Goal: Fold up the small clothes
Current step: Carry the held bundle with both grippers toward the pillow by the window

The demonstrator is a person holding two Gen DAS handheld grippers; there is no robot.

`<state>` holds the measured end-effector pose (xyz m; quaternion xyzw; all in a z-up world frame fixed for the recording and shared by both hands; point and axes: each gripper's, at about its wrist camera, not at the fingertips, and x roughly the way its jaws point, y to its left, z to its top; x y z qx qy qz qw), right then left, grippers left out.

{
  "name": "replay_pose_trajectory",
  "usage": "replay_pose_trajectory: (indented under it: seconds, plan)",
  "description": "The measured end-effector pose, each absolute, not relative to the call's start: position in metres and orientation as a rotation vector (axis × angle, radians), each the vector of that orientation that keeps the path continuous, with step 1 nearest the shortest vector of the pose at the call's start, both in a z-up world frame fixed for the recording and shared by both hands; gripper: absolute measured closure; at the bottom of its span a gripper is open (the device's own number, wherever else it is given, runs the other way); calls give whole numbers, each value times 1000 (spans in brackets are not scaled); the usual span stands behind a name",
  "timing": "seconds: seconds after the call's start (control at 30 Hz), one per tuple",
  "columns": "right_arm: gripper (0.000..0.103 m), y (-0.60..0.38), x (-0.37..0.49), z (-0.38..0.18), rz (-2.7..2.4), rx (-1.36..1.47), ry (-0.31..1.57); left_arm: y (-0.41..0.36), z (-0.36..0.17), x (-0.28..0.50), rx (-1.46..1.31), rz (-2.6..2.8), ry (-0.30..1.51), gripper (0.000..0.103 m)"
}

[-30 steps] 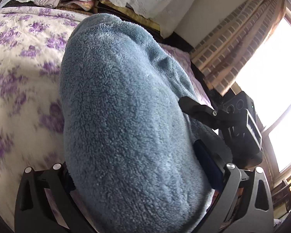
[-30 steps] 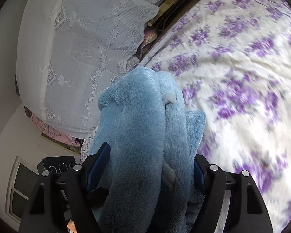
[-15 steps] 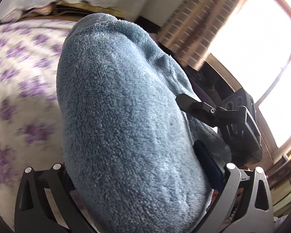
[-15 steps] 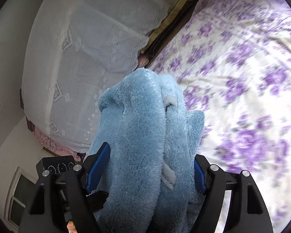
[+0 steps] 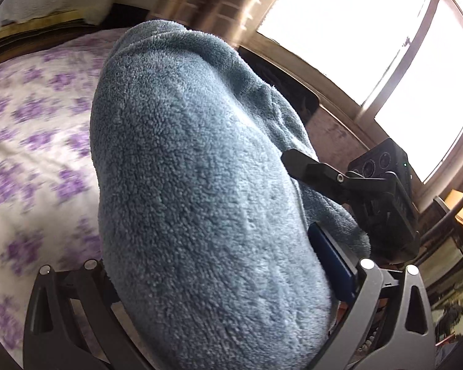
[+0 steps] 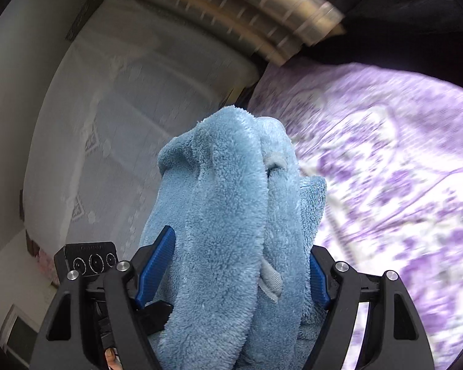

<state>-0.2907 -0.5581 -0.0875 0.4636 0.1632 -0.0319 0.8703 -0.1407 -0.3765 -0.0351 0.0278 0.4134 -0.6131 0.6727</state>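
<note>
We hold a bunched blue fleece garment (image 6: pixel 231 215) clamped between the blue pads (image 6: pixel 157 265) of our right gripper (image 6: pixel 234 274), above the purple-flowered bedspread (image 6: pixel 401 169). Our left gripper (image 5: pixel 219 289) grips the same fleece, which bulges over its fingers; its left pad is hidden, so that hold looks firm but only likely. A bright window (image 5: pixel 370 46) lies beyond.

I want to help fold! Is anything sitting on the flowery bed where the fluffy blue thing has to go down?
Nothing visible: the blue fleece garment is clamped in both grippers, and the visible purple-flowered bedspread looks bare, though blurred and partly hidden.
</note>
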Motion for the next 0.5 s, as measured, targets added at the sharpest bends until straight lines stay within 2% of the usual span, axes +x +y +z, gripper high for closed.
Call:
replay_pose_trajectory:
  seconds: [0.27,0.4,0.47,0.5]
  plan:
    - [25,-602,-339,-98,-232,1004,266,-458,-48,-165,166,-1490,920,4]
    - [25,-624,-335,-137,-409,1006,315,-492,-83,-155,283,-1407,958,4]
    - [25,-627,-329,-156,-467,975,367,-491,-100,-145,247,-1373,990,4]
    - [22,-622,-327,-159,-451,928,366,-486,-106,-138,197,-1382,1031,4]
